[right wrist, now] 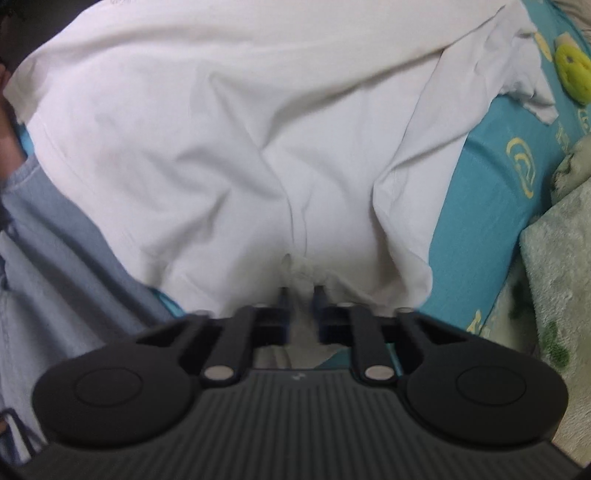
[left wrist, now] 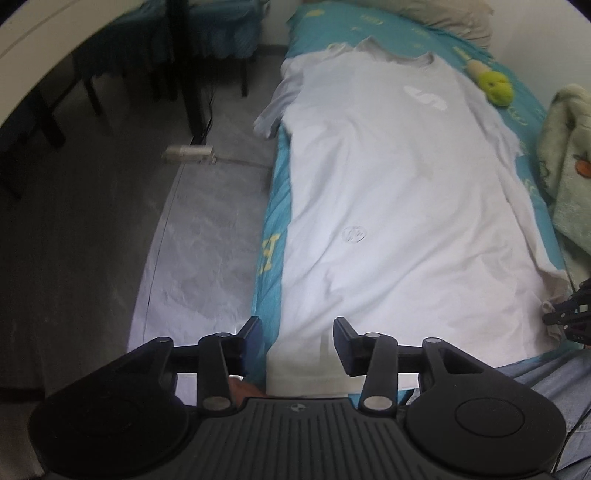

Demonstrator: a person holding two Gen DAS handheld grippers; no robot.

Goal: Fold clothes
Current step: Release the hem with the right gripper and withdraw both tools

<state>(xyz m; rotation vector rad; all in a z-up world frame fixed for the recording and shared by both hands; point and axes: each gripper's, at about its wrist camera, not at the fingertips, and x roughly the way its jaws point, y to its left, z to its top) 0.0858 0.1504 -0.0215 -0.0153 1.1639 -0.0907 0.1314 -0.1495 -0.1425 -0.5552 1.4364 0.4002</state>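
A white T-shirt lies spread flat along the bed, collar at the far end near the pillow and hem at the near end. It rests on a teal sheet with yellow print. One sleeve hangs over the bed's edge toward the grey floor.

The left gripper sits at the near hem by the bed's left edge, its fingers spread wide with the cloth lying between them, not pinched.

The right gripper is over at the shirt's other near corner. Its fingers are drawn close together and a bunch of white fabric puckers right at their tips, with creases fanning out from that spot; the picture is soft there, but it looks like it has hold of the shirt.

A yellow-green toy lies on the sheet just beside the shirt's far shoulder. A pale green blanket is heaped along the right side. A grey-blue sleeve reaches in at the near left of the shirt.
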